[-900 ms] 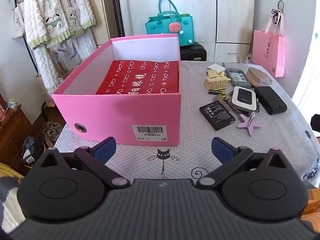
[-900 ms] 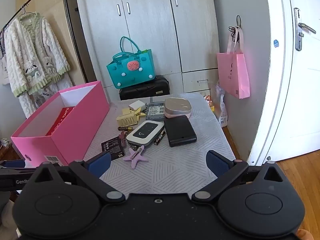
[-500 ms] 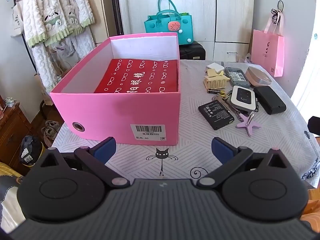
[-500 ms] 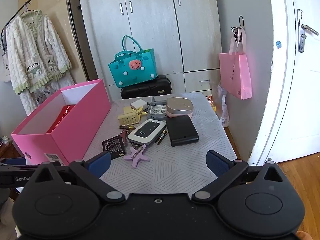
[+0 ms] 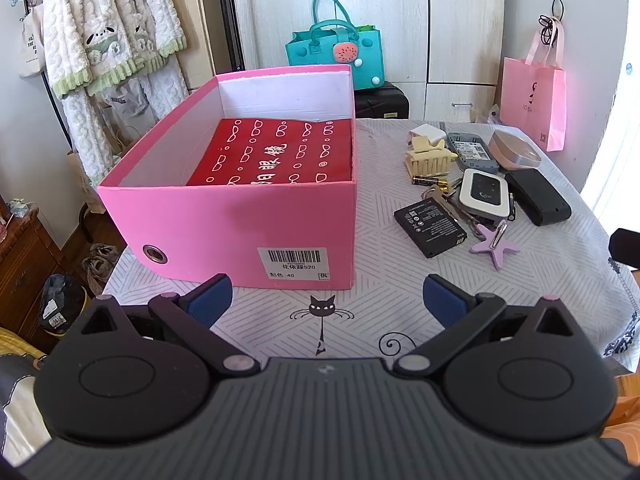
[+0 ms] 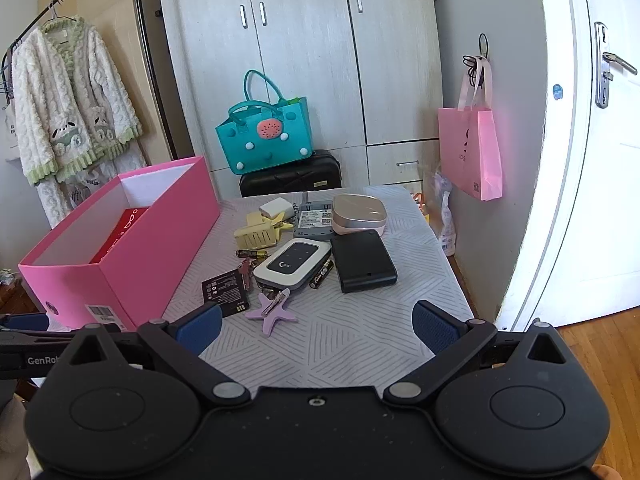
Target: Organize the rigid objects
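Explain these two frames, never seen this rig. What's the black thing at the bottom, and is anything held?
There is no robot arm. A person holds a two-finger gripper in each hand, and a fisheye camera on each one looks forward along its fingers. The black shape at the bottom of each picture is the gripper's own body.

One view is from the left gripper, facing the pink box, which holds a red box. The other is from the right gripper, facing loose items on the table: a purple star clip, a flat battery, a white pocket router, a black case and a yellow hair claw.

Both grippers are open with blue-padded fingers apart, and nothing is held.
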Demonstrator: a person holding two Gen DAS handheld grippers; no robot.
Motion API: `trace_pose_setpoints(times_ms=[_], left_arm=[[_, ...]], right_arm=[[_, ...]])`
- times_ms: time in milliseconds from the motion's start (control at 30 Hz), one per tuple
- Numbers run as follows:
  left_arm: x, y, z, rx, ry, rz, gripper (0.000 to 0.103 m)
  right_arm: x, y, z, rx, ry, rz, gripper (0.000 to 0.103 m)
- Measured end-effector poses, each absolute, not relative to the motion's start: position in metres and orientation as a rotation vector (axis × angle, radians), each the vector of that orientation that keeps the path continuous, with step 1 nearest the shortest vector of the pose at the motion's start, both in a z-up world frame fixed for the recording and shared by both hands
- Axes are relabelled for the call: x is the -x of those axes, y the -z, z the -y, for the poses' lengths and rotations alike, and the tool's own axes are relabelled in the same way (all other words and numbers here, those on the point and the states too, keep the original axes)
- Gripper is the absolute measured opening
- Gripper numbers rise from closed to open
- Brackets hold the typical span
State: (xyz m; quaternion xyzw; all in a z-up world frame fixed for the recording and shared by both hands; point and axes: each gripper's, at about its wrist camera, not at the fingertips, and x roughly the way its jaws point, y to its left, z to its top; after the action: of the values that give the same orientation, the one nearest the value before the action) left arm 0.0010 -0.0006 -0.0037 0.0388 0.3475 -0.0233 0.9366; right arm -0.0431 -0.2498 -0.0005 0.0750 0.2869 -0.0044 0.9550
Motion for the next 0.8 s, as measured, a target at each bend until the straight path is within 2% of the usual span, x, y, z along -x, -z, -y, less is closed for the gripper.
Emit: trace_pose_setpoints(times_ms=[800], left_arm=[[0.0015,0.0018,0.0060,-0.080,0.094,-0.688,0.103]], right_arm=[[0.0458,0.0010,0.2482,-0.133,0.015,-0.535,0.103]])
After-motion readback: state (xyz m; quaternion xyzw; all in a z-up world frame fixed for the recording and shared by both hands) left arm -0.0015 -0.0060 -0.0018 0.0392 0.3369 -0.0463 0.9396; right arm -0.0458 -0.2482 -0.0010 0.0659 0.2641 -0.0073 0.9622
